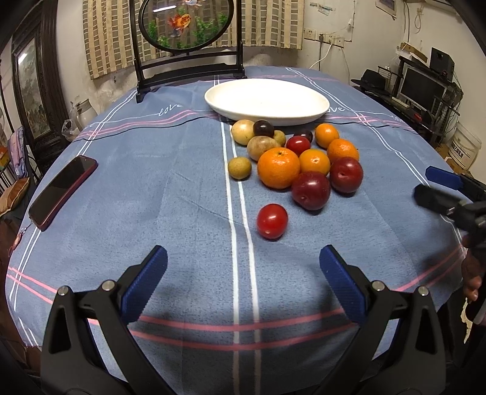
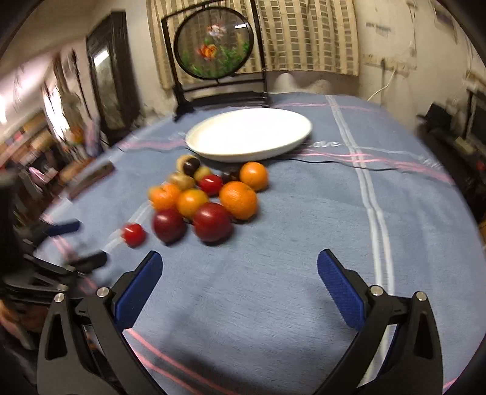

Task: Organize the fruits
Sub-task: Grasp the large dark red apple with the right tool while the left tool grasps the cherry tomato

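A heap of fruit lies on the blue tablecloth in front of an empty white plate [image 1: 267, 101] [image 2: 249, 133]: several oranges, the biggest [image 1: 278, 167], two dark red plums [image 1: 311, 190] [image 1: 346, 174], yellow-brown round fruits [image 1: 242, 131] and dark small ones. One red cherry tomato [image 1: 272, 221] [image 2: 133, 234] sits apart, nearest me. My left gripper [image 1: 243, 264] is open just short of that tomato, nothing between its fingers. My right gripper [image 2: 240, 267] is open too, empty, to the right of the heap, and shows at the right edge of the left wrist view [image 1: 437, 187].
A phone in a dark red case [image 1: 62, 191] lies on the left of the table. A round fish picture on a black stand [image 1: 186, 24] rises behind the plate. A hand [image 1: 472, 273] shows at the right edge. The right wrist view is motion-blurred.
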Action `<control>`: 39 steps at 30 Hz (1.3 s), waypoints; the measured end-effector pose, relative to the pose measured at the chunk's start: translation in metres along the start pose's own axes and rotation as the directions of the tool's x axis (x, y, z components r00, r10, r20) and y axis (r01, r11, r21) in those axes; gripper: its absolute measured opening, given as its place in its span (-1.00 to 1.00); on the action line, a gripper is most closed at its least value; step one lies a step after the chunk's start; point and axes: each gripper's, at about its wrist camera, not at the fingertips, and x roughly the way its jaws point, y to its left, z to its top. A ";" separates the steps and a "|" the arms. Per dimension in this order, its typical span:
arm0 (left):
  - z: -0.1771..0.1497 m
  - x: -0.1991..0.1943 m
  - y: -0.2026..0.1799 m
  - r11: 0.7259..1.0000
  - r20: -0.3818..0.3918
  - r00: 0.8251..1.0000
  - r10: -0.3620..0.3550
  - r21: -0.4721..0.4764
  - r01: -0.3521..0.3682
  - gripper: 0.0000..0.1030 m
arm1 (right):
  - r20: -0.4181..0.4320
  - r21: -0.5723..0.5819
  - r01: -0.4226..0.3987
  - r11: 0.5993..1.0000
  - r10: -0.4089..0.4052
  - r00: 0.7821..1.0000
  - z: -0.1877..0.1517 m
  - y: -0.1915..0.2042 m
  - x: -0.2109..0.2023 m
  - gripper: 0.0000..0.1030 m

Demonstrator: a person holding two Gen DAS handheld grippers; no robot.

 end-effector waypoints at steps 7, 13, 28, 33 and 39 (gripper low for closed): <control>0.002 0.011 0.016 0.999 -0.017 1.000 0.000 -0.033 -0.001 0.96 | 0.017 0.009 -0.034 0.999 0.034 0.999 0.008 0.009 0.000 0.97; 0.000 0.016 0.026 0.999 0.003 1.000 -0.019 -0.046 0.019 0.96 | -0.101 0.081 -0.072 0.994 0.080 0.992 0.017 0.017 0.032 0.93; 0.002 0.019 0.026 0.993 0.053 0.992 -0.118 0.012 0.118 0.96 | -0.187 0.052 0.008 0.999 0.002 0.982 0.033 0.023 0.075 -0.04; 0.006 0.021 0.022 0.988 0.048 0.987 -0.151 0.025 0.150 0.95 | -0.218 0.115 -0.023 0.993 0.047 0.975 0.031 0.013 0.087 -0.16; 0.019 0.028 0.008 0.976 0.021 0.978 -0.206 0.070 0.204 0.22 | -0.191 0.108 -0.041 0.993 0.061 0.980 0.026 0.010 0.083 -0.21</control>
